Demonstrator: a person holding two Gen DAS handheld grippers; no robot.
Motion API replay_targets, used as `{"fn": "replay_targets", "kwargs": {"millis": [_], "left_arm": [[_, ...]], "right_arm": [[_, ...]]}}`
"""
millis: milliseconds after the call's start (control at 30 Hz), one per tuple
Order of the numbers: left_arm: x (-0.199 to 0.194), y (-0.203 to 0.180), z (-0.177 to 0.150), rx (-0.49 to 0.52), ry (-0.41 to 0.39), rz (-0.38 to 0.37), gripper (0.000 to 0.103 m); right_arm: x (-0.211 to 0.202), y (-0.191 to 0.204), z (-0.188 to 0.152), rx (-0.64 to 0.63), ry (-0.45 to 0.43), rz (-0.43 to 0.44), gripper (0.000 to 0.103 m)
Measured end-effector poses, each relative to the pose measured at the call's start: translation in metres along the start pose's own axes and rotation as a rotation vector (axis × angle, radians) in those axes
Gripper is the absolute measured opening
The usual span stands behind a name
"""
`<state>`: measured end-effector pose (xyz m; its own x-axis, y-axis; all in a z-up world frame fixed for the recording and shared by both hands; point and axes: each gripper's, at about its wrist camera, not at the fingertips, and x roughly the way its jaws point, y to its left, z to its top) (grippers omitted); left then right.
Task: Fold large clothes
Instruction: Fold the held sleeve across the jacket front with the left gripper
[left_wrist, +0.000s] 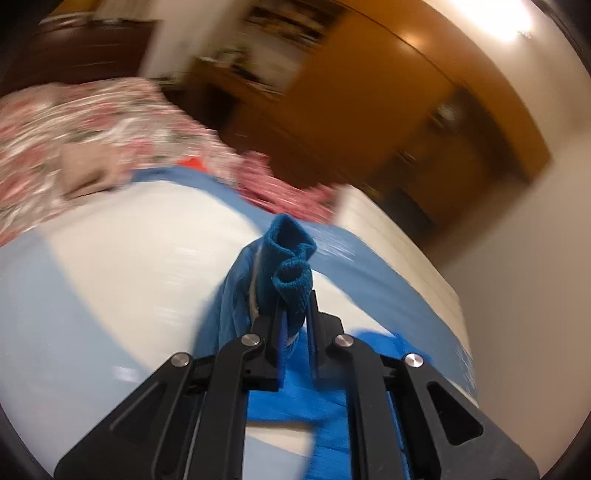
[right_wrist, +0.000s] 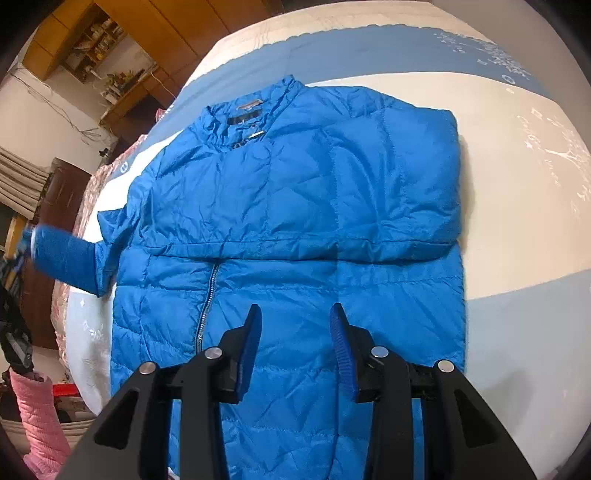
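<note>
Covering the bed is a white sheet with pale blue bands, a floral quilt bunched at one edge; wooden cabinets line the room (the left view is smeared). A blue puffer jacket lies spread front-up on the sheet, one side folded in. The left hand-held gripper is clamped on the jacket's knit cuff, its sleeve lifted off the bed. The right hand-held gripper hangs over the jacket's lower part, fingers apart, holding nothing.
</note>
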<state>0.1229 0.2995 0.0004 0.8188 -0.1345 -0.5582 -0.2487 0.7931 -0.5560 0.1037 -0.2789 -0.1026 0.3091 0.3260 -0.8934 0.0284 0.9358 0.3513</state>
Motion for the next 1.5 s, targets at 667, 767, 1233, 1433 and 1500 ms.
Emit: {"fn": "replay_targets", "kwargs": {"millis": [667,767,1233,1433,1500], "left_arm": [[0.216,-0.184,-0.2,0.318,0.594,-0.187,0.008],[0.226,-0.177,-0.213,0.318,0.652,-0.197,0.012],[0.17,-0.103,-0.145,0.387,0.502,0.057,0.038],[0.189,-0.073,-0.147,0.329,0.541,0.048,0.035],[0.19,-0.075,-0.146,0.327,0.543,0.038,0.035]], "right_arm": [[-0.016,-0.05,-0.017,0.091,-0.025,0.012,0.039],[-0.011,-0.044,-0.012,0.076,-0.015,0.018,0.039],[0.071,0.072,0.082,-0.13,0.114,0.22,0.052],[0.134,0.092,0.11,-0.119,0.231,0.298,0.055],[0.143,0.096,0.112,-0.126,0.233,0.306,0.049]]}}
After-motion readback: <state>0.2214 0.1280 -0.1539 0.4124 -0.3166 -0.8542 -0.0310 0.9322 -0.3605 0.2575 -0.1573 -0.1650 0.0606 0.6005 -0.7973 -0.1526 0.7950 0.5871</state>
